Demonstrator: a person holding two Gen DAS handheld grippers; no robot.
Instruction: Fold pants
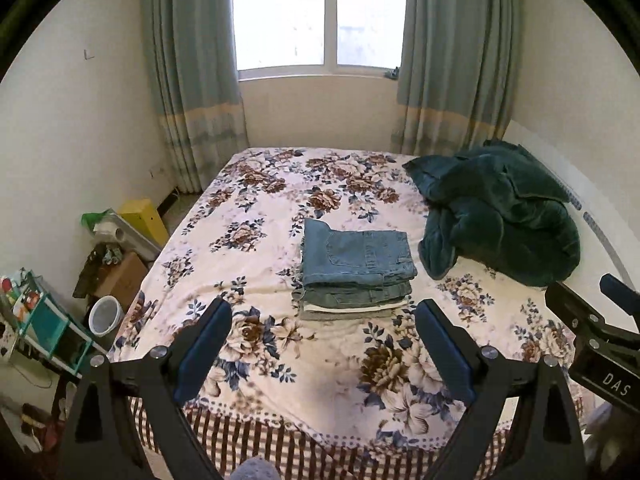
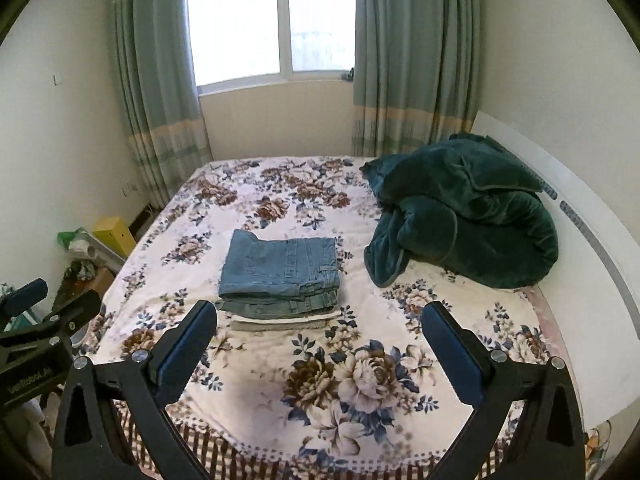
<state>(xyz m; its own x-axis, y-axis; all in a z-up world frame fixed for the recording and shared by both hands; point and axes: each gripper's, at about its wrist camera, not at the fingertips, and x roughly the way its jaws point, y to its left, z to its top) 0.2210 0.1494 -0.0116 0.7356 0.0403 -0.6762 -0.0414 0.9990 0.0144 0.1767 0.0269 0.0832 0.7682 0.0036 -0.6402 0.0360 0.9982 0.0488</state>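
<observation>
We find the folded blue jeans [image 1: 356, 256] on top of a neat stack of folded garments [image 1: 354, 306], mid-bed on the floral bedspread [image 1: 256, 264]. A dark green blanket [image 1: 500, 212] lies bunched just to their right. Left gripper [image 1: 323, 354] and right gripper [image 2: 319, 354] hang above the near bed edge, jaws wide apart, holding nothing.

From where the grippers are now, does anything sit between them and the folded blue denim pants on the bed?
Nothing visible: only bare floral bedspread lies between both open grippers and the folded blue denim pants; the green blanket sits off right.
</observation>
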